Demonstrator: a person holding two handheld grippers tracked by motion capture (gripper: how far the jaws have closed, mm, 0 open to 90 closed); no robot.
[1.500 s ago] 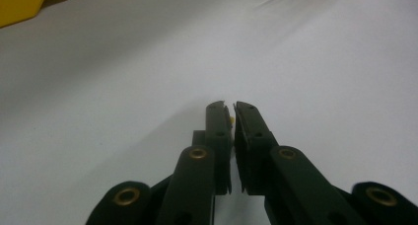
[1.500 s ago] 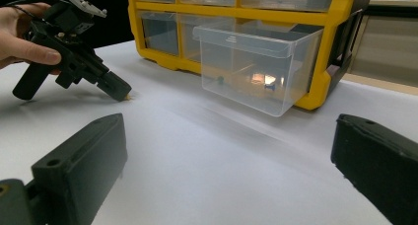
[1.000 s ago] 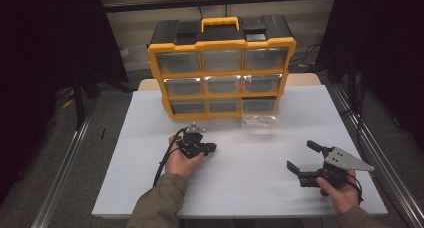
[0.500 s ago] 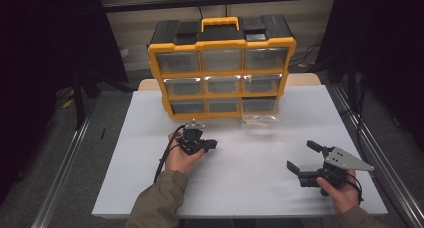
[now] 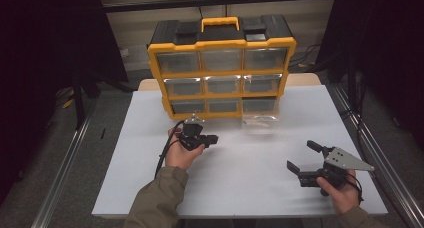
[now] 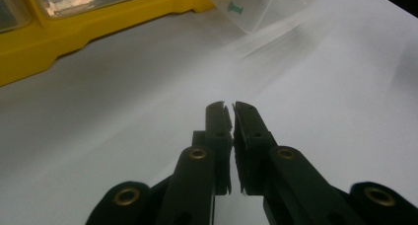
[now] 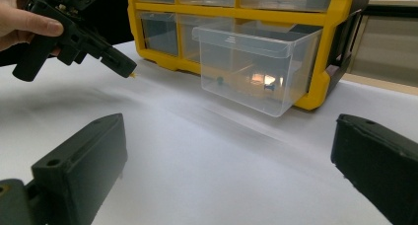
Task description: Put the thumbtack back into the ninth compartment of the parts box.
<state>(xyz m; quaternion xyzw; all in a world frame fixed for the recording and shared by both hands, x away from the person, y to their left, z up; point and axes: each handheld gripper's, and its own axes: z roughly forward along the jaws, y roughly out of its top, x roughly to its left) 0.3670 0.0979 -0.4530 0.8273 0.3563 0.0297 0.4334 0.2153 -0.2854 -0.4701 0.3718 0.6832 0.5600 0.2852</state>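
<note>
Two tongs: we are holding the left gripper (image 5: 212, 139) pressed together and the right gripper (image 5: 301, 154) spread, judging the clear drawer (image 7: 256, 67) light, slippery, best taken by its lip.

i count one yellow-and-black plastic drawer cabinet (image 5: 222, 68), nine clear drawers, one pulled-out clear plastic drawer (image 7: 254, 62), two black grippers.

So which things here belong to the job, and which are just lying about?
In the job:
- pulled-out clear plastic drawer
- yellow-and-black drawer cabinet
- shut left gripper
- open right gripper

Lying about:
- white table
- cables behind the cabinet
</note>
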